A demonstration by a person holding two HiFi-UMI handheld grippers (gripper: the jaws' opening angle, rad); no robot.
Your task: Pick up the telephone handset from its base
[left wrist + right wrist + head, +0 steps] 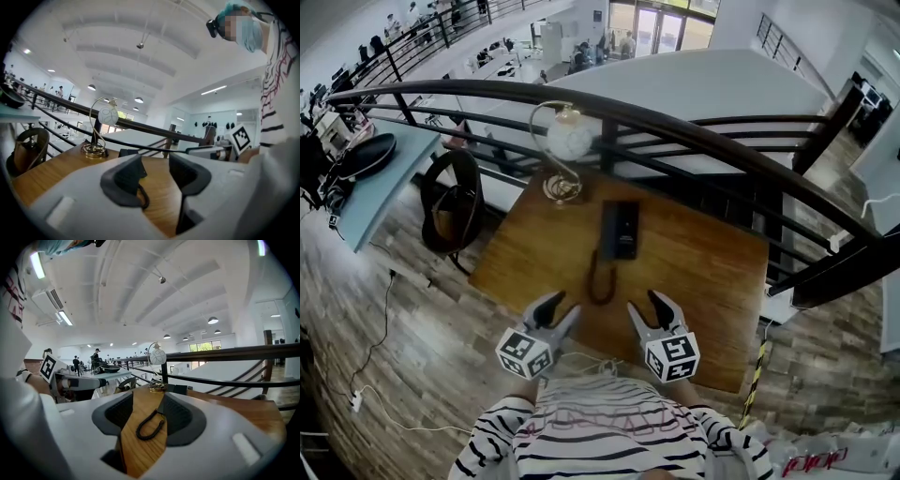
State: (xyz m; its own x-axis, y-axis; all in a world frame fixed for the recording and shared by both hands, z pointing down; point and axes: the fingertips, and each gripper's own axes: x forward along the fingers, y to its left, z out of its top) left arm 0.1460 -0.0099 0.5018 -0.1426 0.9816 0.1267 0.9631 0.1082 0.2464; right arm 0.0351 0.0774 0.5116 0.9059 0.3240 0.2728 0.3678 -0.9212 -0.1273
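The black telephone [620,230] lies in the far middle of a wooden table [712,281], its handset [607,231] resting along the base's left side. Its coiled cord [599,279] loops toward me. My left gripper [558,310] and right gripper [649,312] hover open and empty over the near edge, short of the cord. In the left gripper view the left gripper [157,174] points at the telephone [126,152], with the cord [143,197] between the jaws. In the right gripper view the right gripper [143,416] frames the cord [150,424] and the telephone [179,389] behind.
A lamp with a white globe [570,137] and gold base [562,188] stands at the table's far left corner. A dark railing [694,127] runs behind the table. On the floor to the left are a black round chair [450,201] and a blue-grey table [380,178].
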